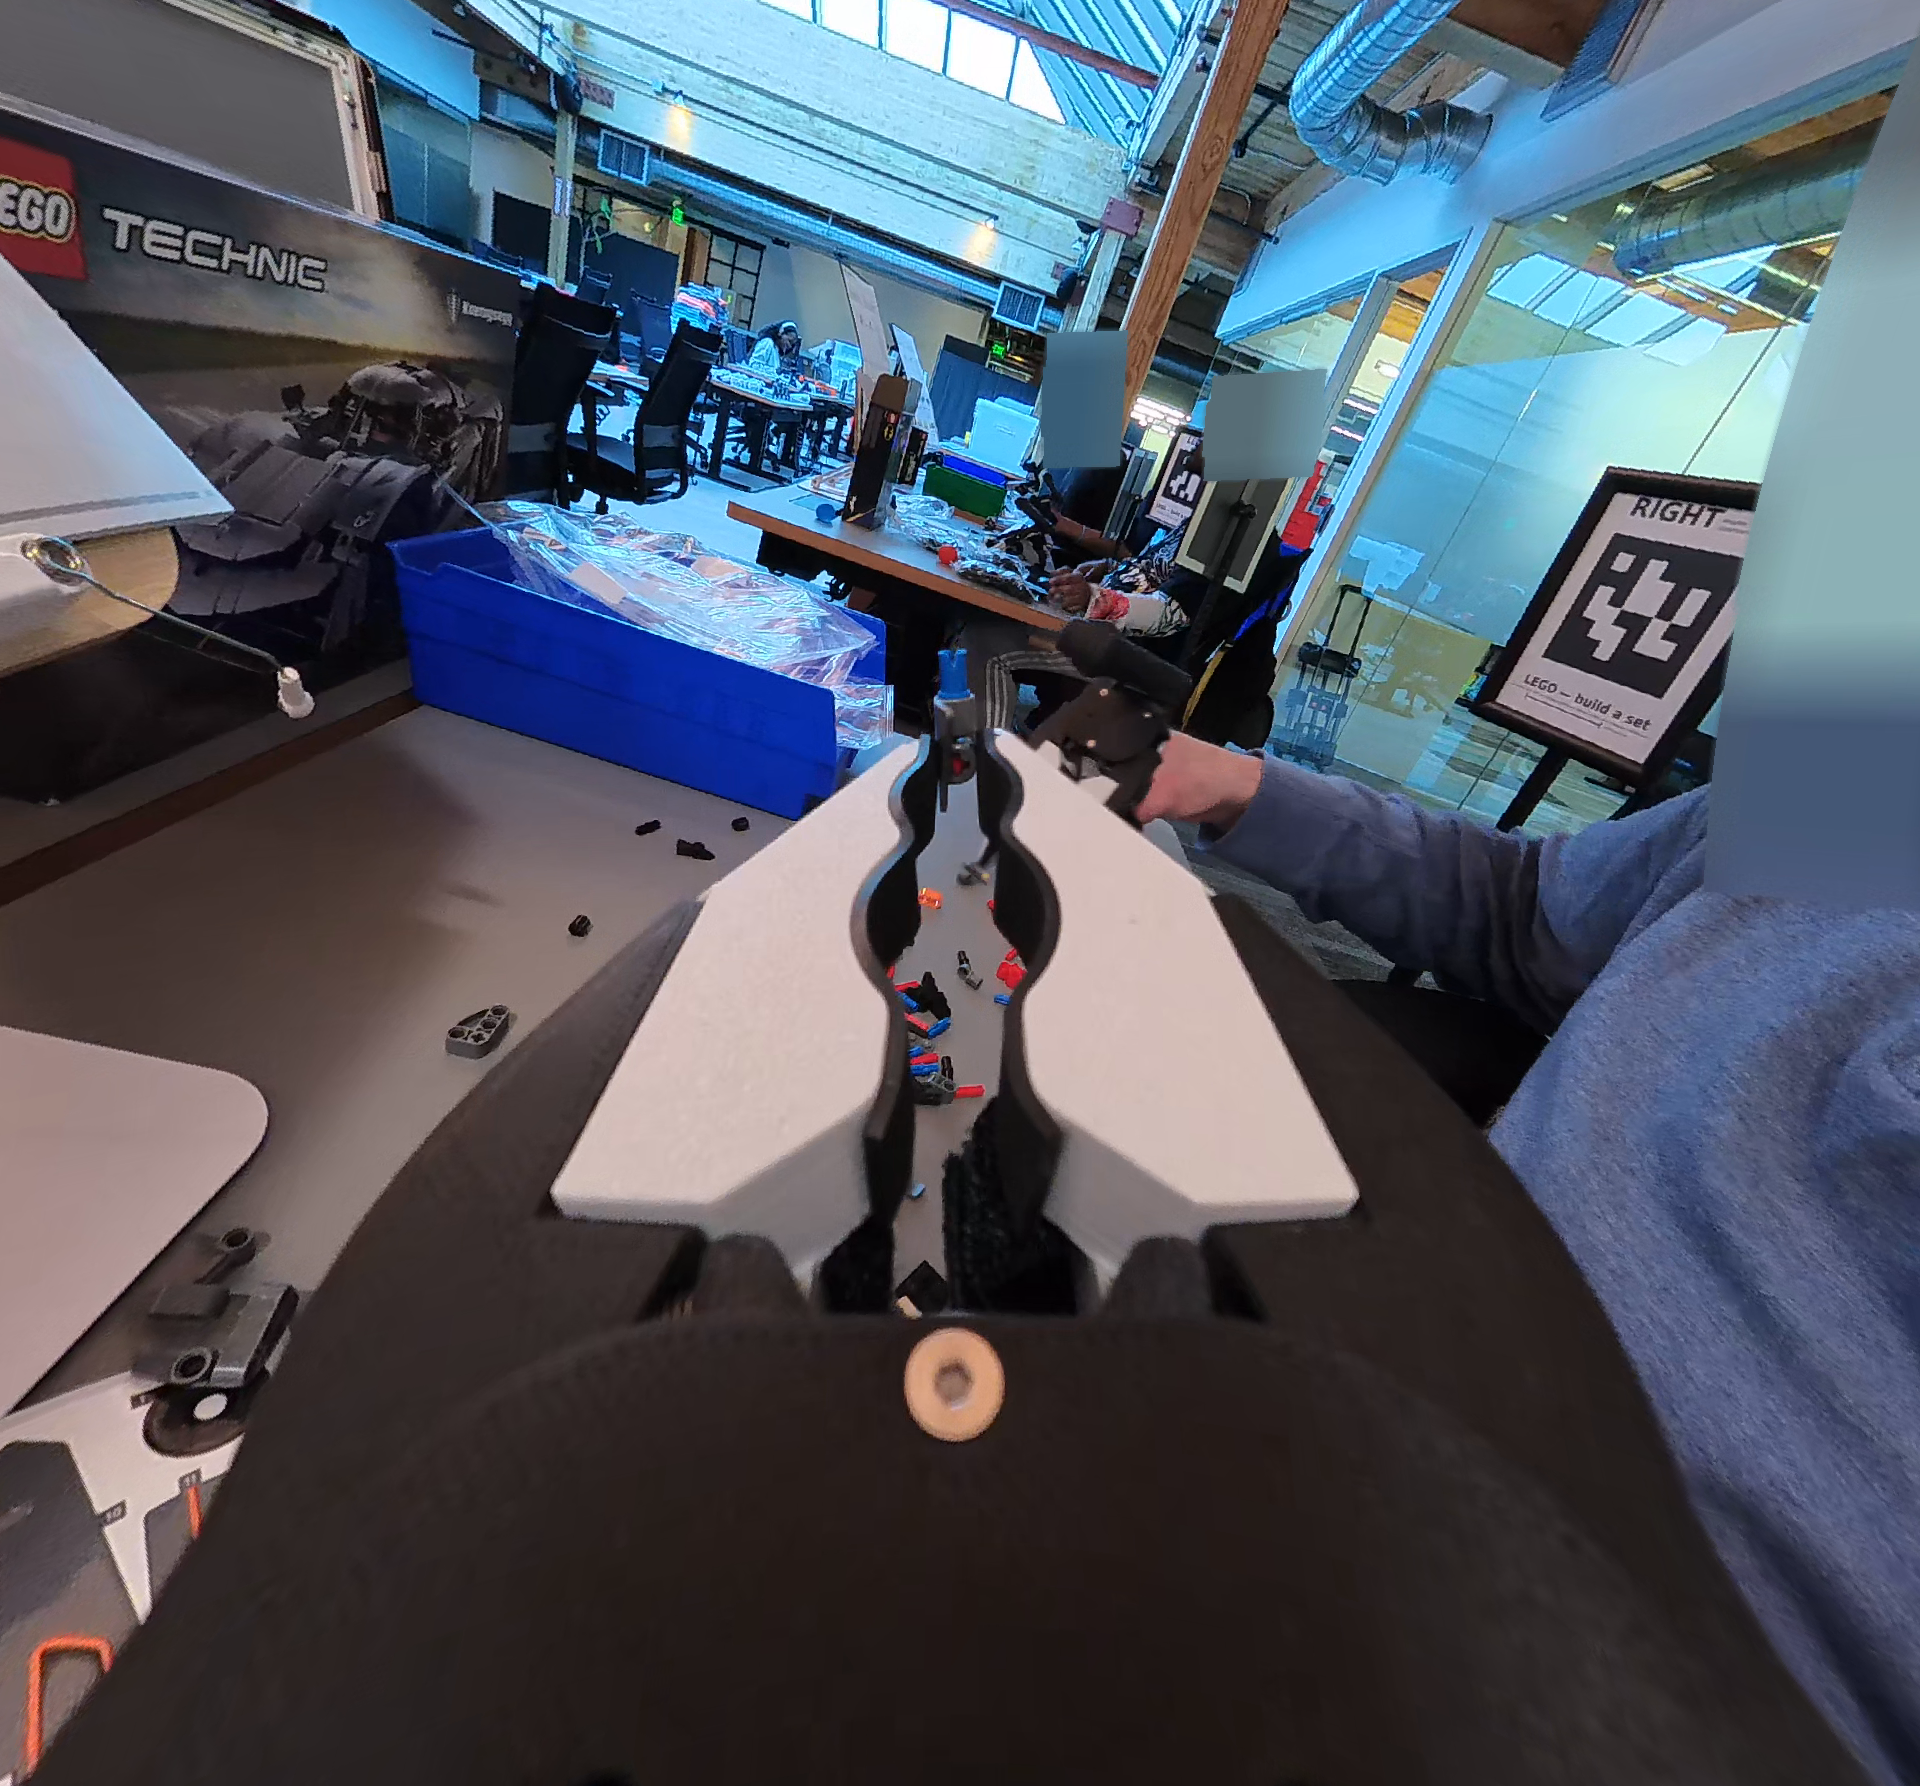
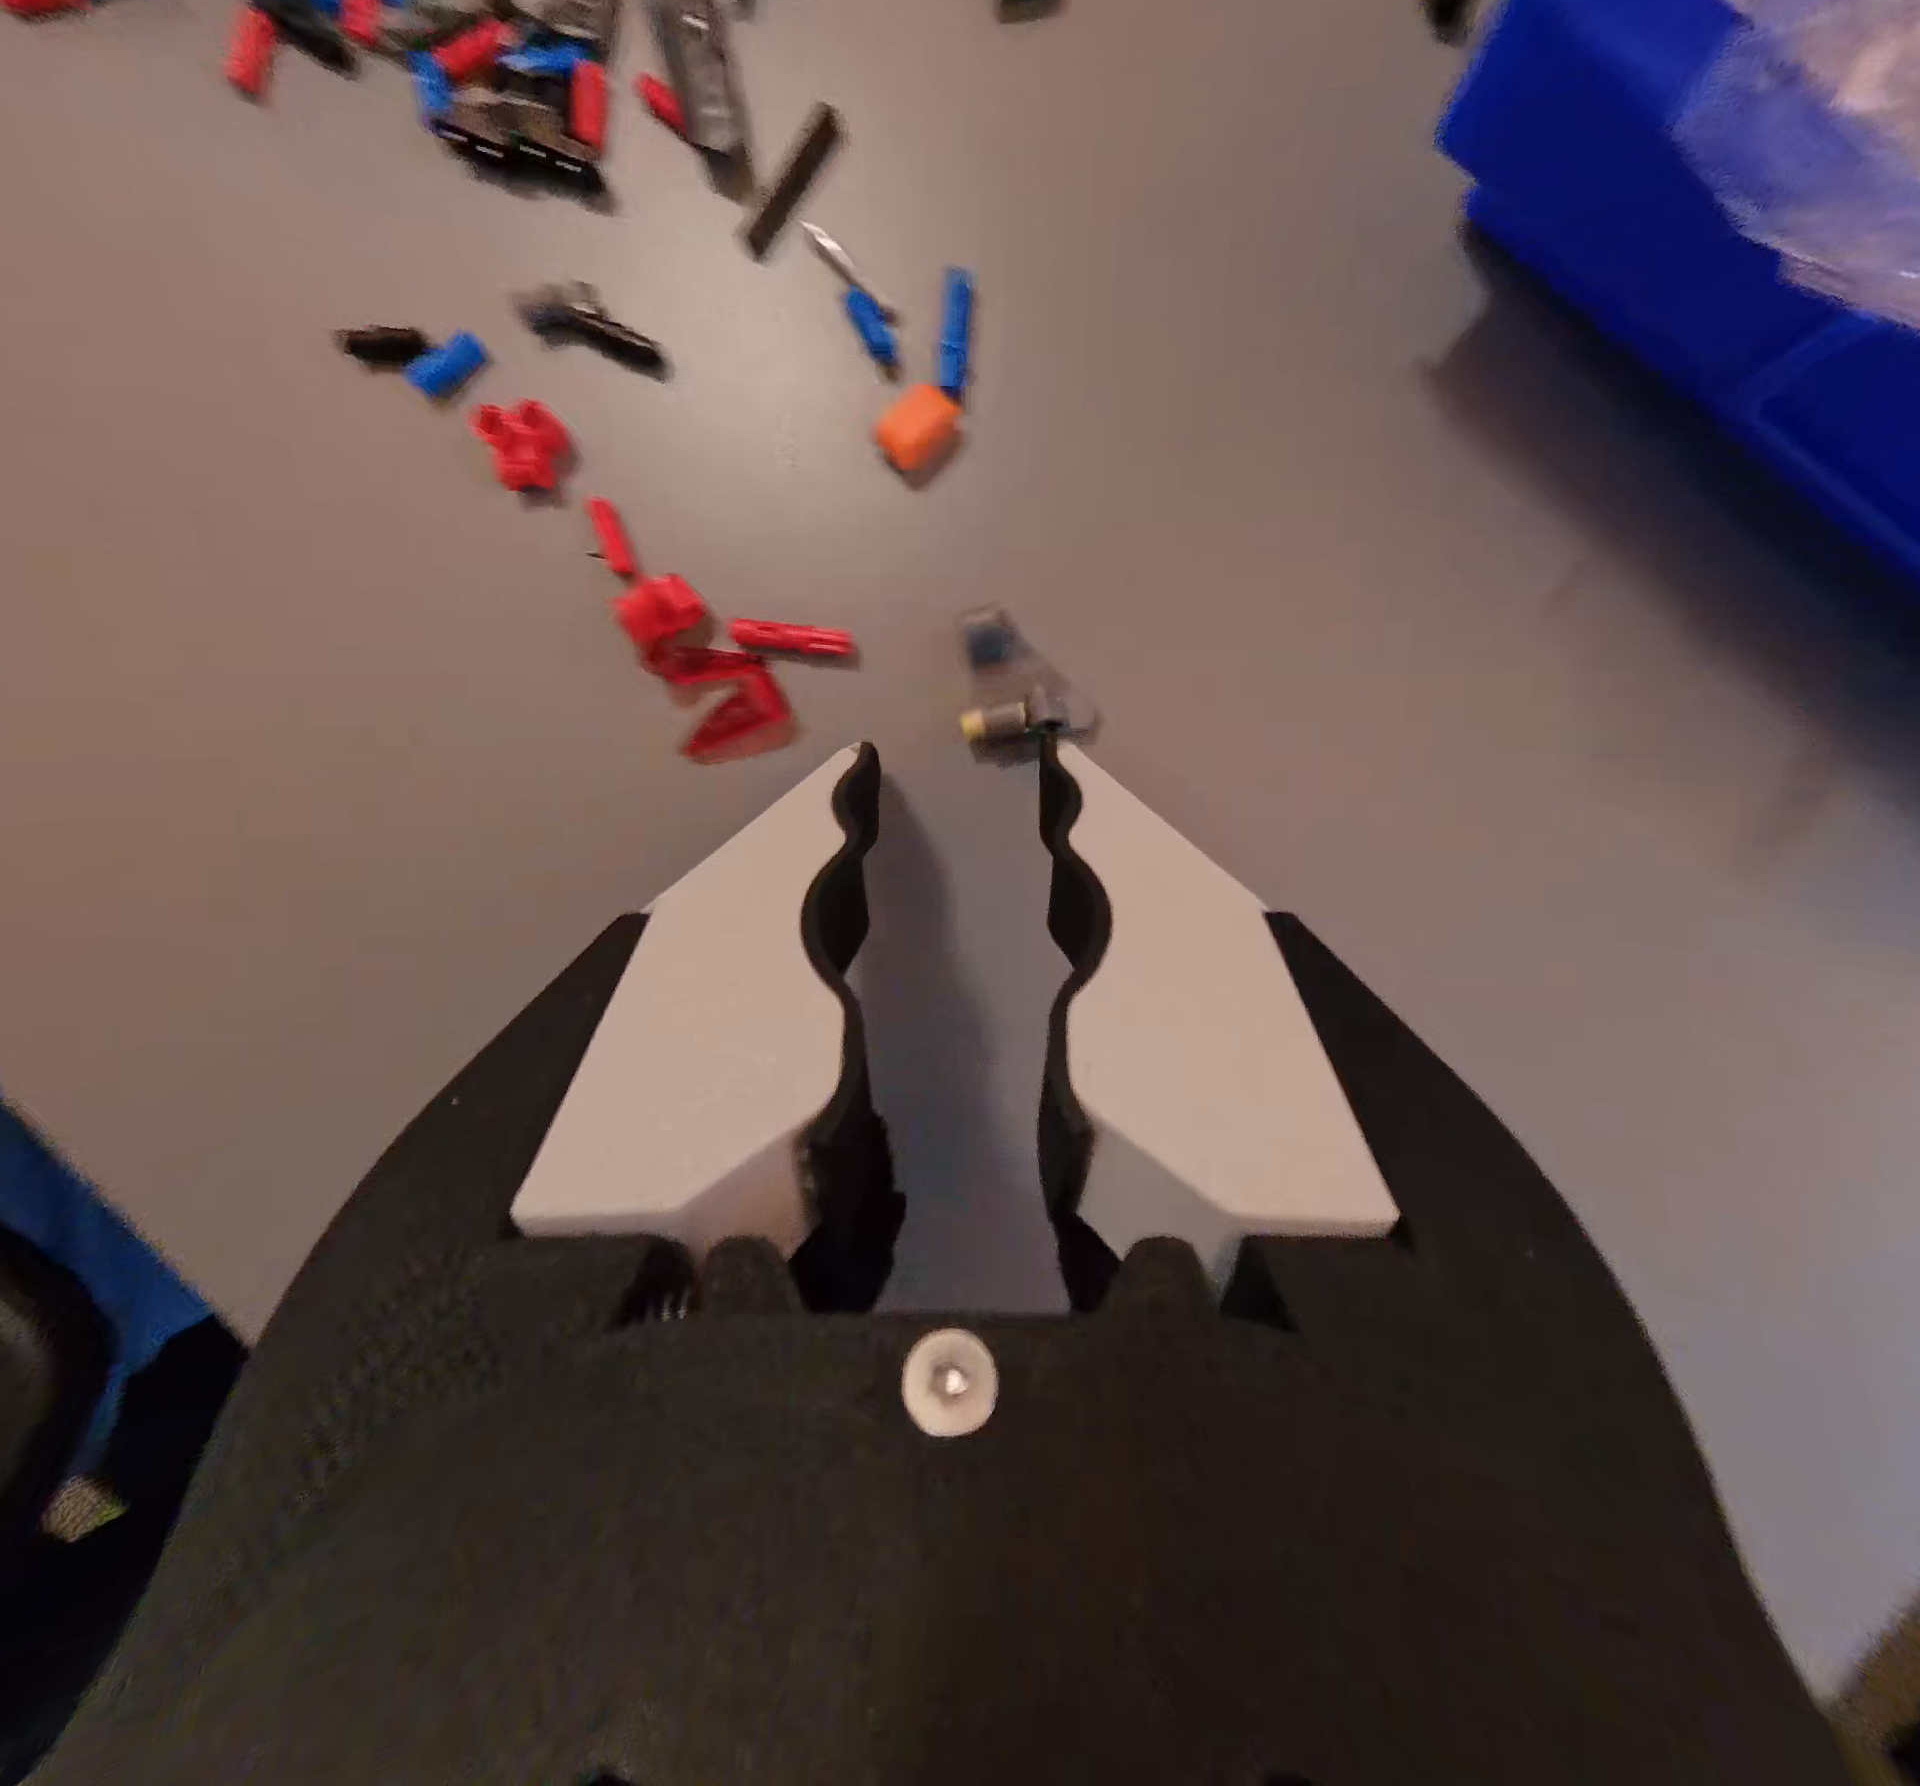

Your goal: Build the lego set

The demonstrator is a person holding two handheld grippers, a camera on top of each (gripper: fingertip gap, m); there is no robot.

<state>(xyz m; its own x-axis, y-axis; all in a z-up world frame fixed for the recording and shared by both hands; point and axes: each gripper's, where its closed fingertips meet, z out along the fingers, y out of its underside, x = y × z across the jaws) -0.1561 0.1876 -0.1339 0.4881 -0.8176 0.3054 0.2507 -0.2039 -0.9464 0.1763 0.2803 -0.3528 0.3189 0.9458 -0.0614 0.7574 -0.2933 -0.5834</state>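
Observation:
My left gripper [image 1: 958, 762] is shut on a small grey Lego assembly [image 1: 952, 713] with a blue pin on top, held up above the grey table [image 1: 312, 905]. My right gripper [image 2: 958, 757] is open and empty, pointing down at the table [image 2: 1247, 489]. A small grey piece with a blue and a yellow part [image 2: 1003, 682] lies just beyond its fingertips. Red pieces [image 2: 707, 666] lie to the left of them. An orange piece [image 2: 916, 427] and blue pins [image 2: 954, 328] lie farther off. The right gripper also shows in the left wrist view [image 1: 1112, 708], held by a hand.
A blue bin [image 1: 623, 666] with clear plastic bags stands at the back, also in the right wrist view [image 2: 1714, 230]. A pile of red, blue and black pieces [image 2: 488, 43] lies far left. The set's box [image 1: 260, 365] stands behind. A dark beam [image 1: 480, 1030] and black pins [image 1: 686, 843] lie loose. The left gripper's tips are roughly 40 cm from the right gripper's. From the right gripper's tips to the orange piece [image 2: 916, 427] is close to 6 cm.

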